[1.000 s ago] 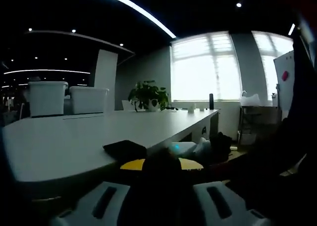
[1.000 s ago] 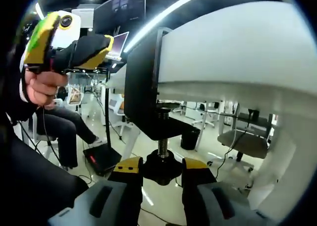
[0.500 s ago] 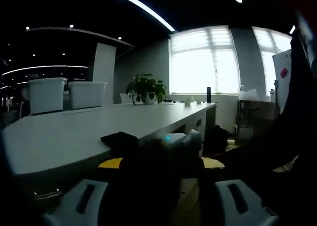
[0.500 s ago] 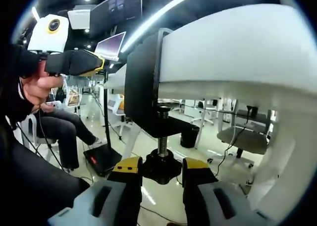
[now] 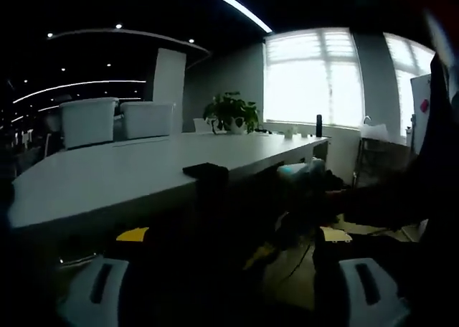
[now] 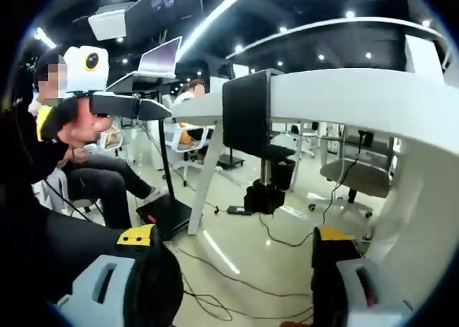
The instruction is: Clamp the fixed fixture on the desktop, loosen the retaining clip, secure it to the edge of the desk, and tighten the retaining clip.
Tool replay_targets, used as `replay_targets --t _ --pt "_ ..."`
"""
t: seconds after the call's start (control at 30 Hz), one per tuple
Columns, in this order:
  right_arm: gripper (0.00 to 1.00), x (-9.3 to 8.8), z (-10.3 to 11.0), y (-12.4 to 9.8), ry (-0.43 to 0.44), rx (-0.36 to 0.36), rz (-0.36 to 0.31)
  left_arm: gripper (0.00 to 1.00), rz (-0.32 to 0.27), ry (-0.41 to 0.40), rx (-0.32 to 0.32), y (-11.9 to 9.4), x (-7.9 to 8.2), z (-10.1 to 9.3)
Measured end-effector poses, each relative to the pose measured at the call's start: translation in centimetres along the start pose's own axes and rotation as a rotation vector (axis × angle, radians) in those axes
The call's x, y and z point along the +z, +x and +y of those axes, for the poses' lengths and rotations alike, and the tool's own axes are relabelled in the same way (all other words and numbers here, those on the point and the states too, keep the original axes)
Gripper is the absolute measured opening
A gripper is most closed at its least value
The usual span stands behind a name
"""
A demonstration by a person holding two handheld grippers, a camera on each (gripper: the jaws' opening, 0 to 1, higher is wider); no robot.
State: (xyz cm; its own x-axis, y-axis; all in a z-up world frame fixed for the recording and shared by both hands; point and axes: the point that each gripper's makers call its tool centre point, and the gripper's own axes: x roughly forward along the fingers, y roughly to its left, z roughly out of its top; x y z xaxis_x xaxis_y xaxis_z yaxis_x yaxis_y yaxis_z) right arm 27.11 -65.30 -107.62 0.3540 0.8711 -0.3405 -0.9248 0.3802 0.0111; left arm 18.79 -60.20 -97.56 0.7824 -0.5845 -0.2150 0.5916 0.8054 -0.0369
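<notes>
The clamp (image 6: 251, 115) is black, on a white desk (image 6: 358, 101). The right tongs (image 6: 237, 269) are grey with yellow and black tips. The floor (image 6: 237, 248) is pale and glossy.

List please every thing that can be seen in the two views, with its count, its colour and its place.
Desk: one, white, across both views.
Fixture: one, black, clamped on the desk edge, screw knob hanging below.
Storage bins: two, white, far end of the desk.
Potted plant: one, green, on the desk by the windows.
Bottle: one, dark, on the windowsill.
Monitors: at least two, on stands behind the person.
Floor cables: several, dark, on the pale floor.
Left claw: one, grey with yellow tips, open, below the desk edge.
Right claw: one, grey with yellow tips, open, apart from the knob.
</notes>
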Motion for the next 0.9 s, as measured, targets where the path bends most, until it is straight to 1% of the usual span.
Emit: replay_targets --t 0.03,0.07,0.1,0.13,0.17,0.2,0.23,0.27,0.3,0.37,0.43,0.47,0.57,0.63,0.67,0.73,0.8,0.83,0.87,0.9 --pt "0.97 -0.5 0.6 -0.7 0.014 0.017 0.032 0.94 0.007 -0.004 0.005 -0.5 -0.2 0.2" --pt "0.97 -0.8 0.7 -1.2 0.019 0.016 0.054 0.95 0.015 -0.009 0.006 -0.8 -0.4 0.3" --pt "0.97 -1.2 0.8 -2.3 0.024 -0.009 0.089 0.95 0.047 -0.03 0.015 -1.5 -1.1 0.5" --pt "0.97 -1.3 0.8 -2.6 0.023 -0.01 0.1 0.95 0.092 -0.057 0.046 -2.1 -1.9 1.0" --pt "0.97 -1.3 1.5 -3.4 0.023 -0.007 0.11 0.95 0.129 -0.075 0.067 -2.6 -2.6 1.4" --pt "0.97 -1.2 1.6 -4.1 0.02 -0.013 0.114 0.95 0.15 -0.075 0.062 -3.0 -2.9 1.6" --pt "0.97 -1.6 1.3 -4.8 0.012 -0.031 0.136 0.95 0.146 -0.078 0.063 -3.4 -2.9 1.8" --pt "0.97 -1.4 1.1 -5.5 0.008 -0.037 0.142 0.95 0.151 -0.086 0.065 -3.9 -3.0 2.0" --pt "0.97 -1.4 0.8 -6.2 0.004 -0.048 0.155 0.95 0.151 -0.115 0.076 -4.7 -3.0 2.3" --pt "0.97 -1.1 0.0 -7.4 0.005 -0.066 0.159 0.95 0.144 -0.141 0.077 -5.7 -2.9 2.7" --pt "0.97 -1.2 -1.3 -8.7 0.032 -0.099 0.176 0.95 0.127 -0.179 0.098 -6.6 -2.5 3.7" --pt "0.97 -1.0 -1.6 -9.1 0.043 -0.102 0.165 0.95 0.114 -0.188 0.105 -7.1 -2.2 4.1" --pt "0.97 0.4 -1.6 -10.3 0.072 -0.097 0.104 0.95 0.08 -0.203 0.132 -8.2 -1.5 5.3" --pt "0.97 1.4 -1.3 -11.1 0.069 -0.098 0.064 0.95 0.06 -0.198 0.128 -8.7 -0.9 5.3" --pt "0.97 1.8 -1.1 -11.6 0.061 -0.099 0.056 0.95 0.048 -0.19 0.129 -8.9 -0.5 5.3" --pt "0.97 2.3 -0.7 -12.3 0.051 -0.103 0.049 0.95 0.043 -0.172 0.132 -9.0 0.0 5.1" --pt "0.97 2.2 -0.5 -13.1 0.052 -0.112 0.083 0.95 0.061 -0.158 0.126 -9.1 0.0 4.8" --pt "0.97 1.8 -0.4 -13.5 0.064 -0.114 0.116 0.95 0.074 -0.156 0.12 -9.2 0.0 4.6" --pt "0.97 1.5 -0.3 -13.7 0.071 -0.116 0.135 0.95 0.08 -0.154 0.116 -9.3 0.0 4.5" --pt "0.97 1.5 -0.4 -13.9 0.072 -0.126 0.142 0.95 0.086 -0.149 0.115 -9.3 0.0 4.4"
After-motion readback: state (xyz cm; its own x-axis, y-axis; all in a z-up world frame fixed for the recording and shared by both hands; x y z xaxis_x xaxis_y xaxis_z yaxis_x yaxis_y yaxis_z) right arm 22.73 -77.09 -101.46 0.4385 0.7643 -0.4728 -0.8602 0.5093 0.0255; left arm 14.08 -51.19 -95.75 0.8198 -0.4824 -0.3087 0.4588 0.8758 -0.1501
